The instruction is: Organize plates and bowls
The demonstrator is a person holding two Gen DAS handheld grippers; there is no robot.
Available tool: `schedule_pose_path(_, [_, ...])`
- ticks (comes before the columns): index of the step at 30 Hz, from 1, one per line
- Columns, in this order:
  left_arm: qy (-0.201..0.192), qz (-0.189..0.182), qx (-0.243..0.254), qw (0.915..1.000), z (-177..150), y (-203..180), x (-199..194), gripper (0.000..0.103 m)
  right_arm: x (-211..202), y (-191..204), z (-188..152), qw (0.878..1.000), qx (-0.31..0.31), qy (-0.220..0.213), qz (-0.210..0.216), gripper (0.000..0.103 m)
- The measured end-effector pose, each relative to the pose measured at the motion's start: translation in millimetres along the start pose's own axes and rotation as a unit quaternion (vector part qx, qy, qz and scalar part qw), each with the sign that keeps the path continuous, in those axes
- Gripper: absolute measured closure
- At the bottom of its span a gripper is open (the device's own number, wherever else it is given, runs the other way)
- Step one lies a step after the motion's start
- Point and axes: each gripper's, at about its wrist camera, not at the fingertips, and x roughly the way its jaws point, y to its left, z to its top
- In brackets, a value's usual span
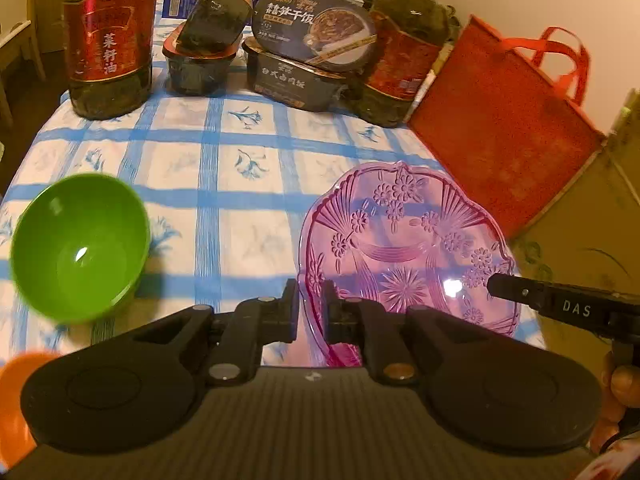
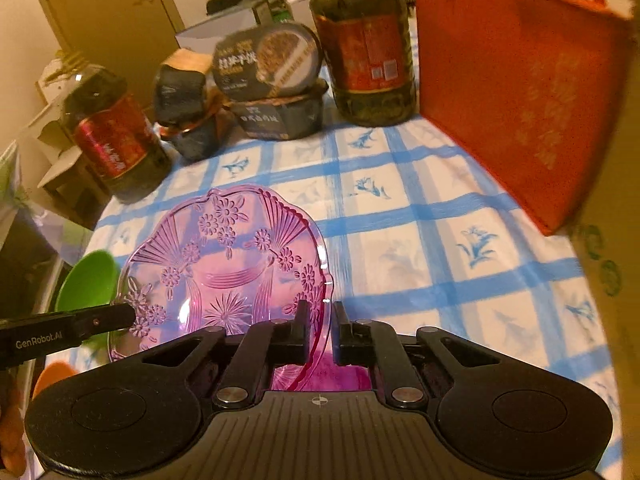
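A pink clear plastic plate (image 1: 408, 248) with flower relief is held above the checked tablecloth (image 1: 224, 168). My left gripper (image 1: 310, 308) is shut on its left rim. My right gripper (image 2: 320, 328) is shut on its right rim; the plate also shows in the right wrist view (image 2: 224, 268). The right gripper's finger reaches in from the right in the left wrist view (image 1: 560, 304). A green bowl (image 1: 80, 248) stands on the table to the plate's left, partly hidden behind it in the right wrist view (image 2: 88, 280). An orange object (image 1: 16, 400) shows at the lower left.
Two oil bottles (image 1: 108, 36) (image 1: 404, 52), stacked boxed meals (image 1: 308, 52) and dark packets (image 1: 204, 52) line the table's far side. A red tote bag (image 1: 504, 120) leans at the right edge. A cardboard box (image 1: 588, 216) stands beside it.
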Motion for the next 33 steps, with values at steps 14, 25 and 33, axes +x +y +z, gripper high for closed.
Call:
schedule_pose_path(14, [-0.021, -0.011, 0.018, 0.9995, -100, -26, -89, 0.094, -99, 5, -108, 1.0, 0.011, -0.022, 0.001, 0.093])
schedule_pose_path(25, [-0.037, -0.017, 0.028, 0.9988, -155, -45, -126, 0.094, -148, 4, -163, 0.998, 0.025, -0.049, -0.014, 0.093])
schedule_pose_path(33, [-0.017, -0.029, 0.011, 0.9994, -183, -40, -127, 0.094, -157, 3, -194, 0.999, 0.02, -0.041, -0.024, 0.093])
